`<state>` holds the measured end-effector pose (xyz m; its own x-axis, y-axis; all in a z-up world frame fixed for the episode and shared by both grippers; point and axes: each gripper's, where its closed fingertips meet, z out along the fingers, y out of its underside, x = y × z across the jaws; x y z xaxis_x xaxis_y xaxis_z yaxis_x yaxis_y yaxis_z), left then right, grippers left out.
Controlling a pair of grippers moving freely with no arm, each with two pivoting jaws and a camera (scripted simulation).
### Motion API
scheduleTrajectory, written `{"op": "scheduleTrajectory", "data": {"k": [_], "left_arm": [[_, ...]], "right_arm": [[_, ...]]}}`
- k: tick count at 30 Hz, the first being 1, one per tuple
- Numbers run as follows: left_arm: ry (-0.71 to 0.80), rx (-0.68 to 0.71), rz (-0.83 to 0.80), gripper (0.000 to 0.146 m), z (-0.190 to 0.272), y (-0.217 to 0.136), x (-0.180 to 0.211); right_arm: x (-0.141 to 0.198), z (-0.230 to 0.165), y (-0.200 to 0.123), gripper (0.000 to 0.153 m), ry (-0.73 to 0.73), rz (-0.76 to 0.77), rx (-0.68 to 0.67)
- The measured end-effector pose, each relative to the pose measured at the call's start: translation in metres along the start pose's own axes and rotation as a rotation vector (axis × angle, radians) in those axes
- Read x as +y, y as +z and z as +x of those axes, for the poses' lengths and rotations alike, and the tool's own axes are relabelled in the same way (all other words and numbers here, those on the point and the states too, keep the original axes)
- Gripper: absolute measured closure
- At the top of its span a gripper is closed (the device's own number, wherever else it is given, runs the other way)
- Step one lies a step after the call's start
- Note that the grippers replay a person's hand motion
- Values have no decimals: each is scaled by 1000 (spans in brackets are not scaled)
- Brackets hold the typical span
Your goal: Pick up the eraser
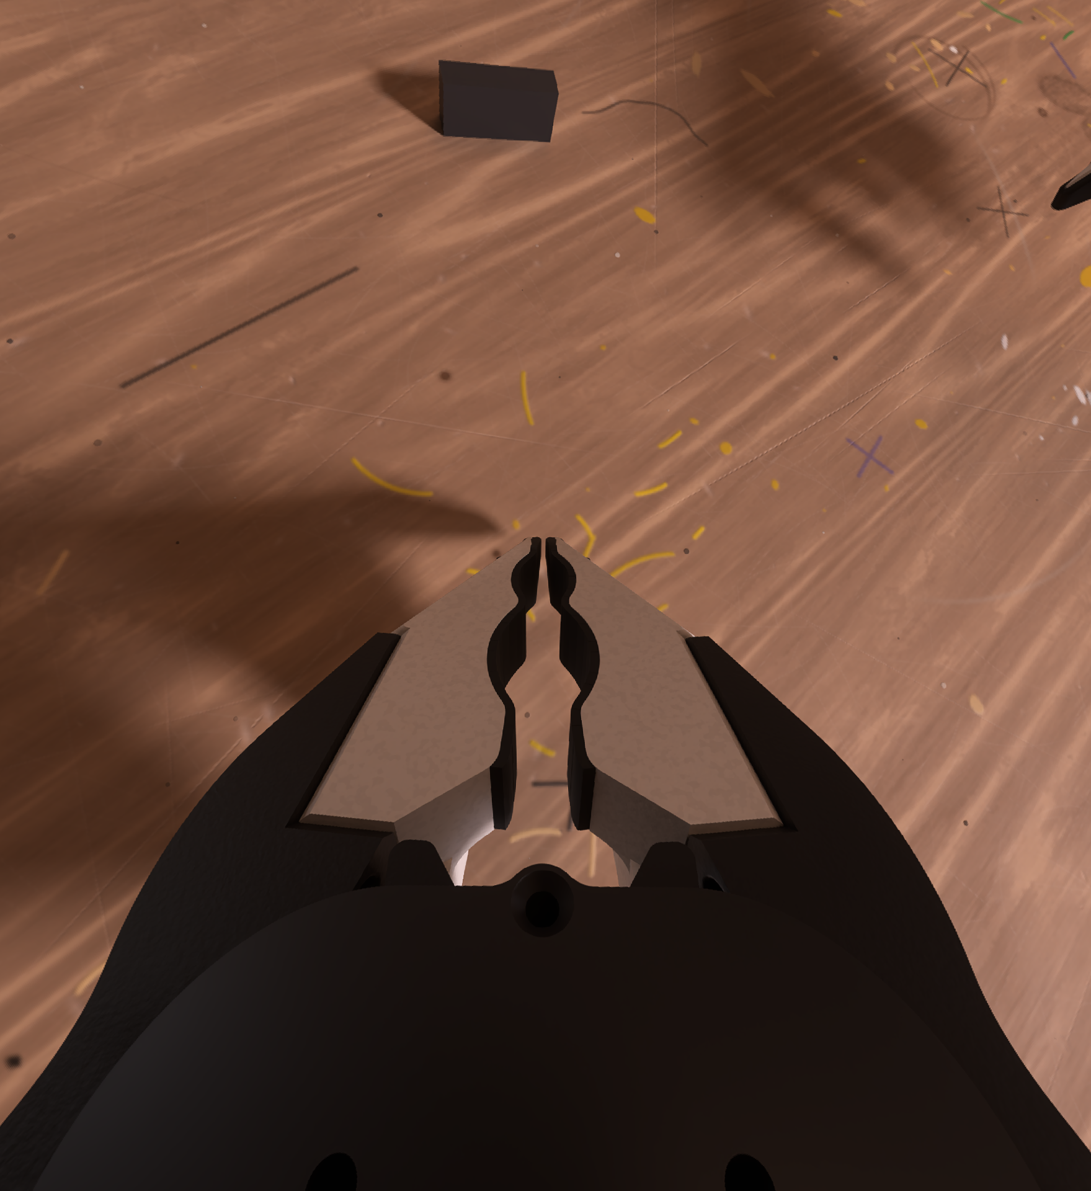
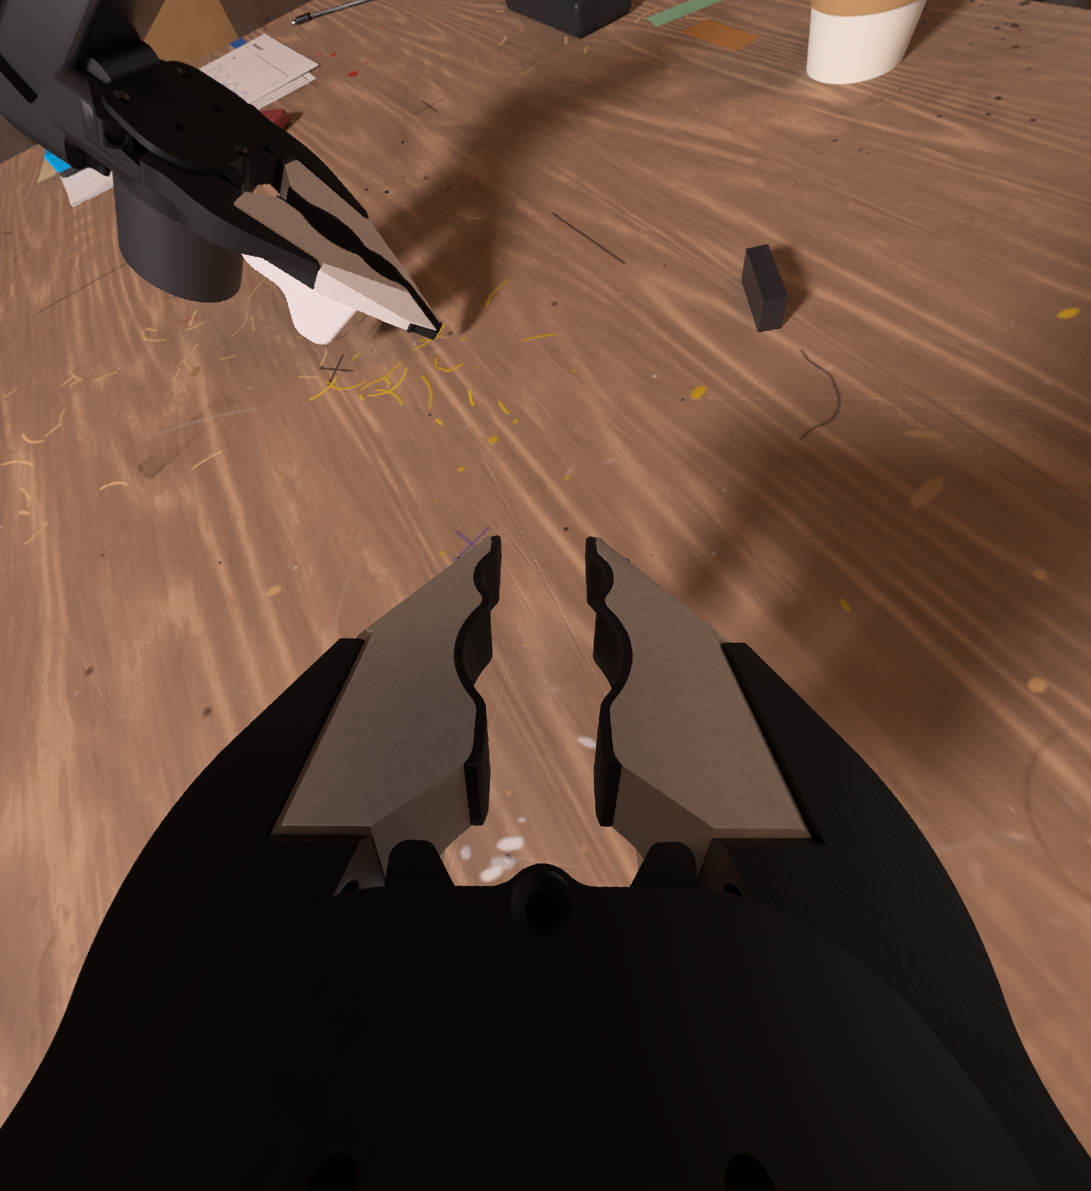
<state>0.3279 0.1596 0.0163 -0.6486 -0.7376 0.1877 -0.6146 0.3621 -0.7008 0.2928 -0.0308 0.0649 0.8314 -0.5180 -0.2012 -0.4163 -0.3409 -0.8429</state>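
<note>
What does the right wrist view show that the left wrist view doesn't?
Only the right wrist view shows the cup, papers, a dark cylinder and the open right tongs whole. Only the left wrist view shows the shut left tongs from behind. Both show the eraser lying free on the table.

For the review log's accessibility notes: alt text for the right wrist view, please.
The open right gripper hangs over a paint-flecked wooden table, empty. A dark block eraser lies ahead to its right, untouched; the left gripper, shut, points down at upper left.
</note>
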Motion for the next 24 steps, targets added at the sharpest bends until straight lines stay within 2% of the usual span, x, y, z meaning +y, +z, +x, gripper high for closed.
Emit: {"op": "scheduleTrajectory", "data": {"k": [24], "left_arm": [[-6,6,4,144,1,1,-1]], "right_arm": [[2,0,1,127,6,-8,-4]]}}
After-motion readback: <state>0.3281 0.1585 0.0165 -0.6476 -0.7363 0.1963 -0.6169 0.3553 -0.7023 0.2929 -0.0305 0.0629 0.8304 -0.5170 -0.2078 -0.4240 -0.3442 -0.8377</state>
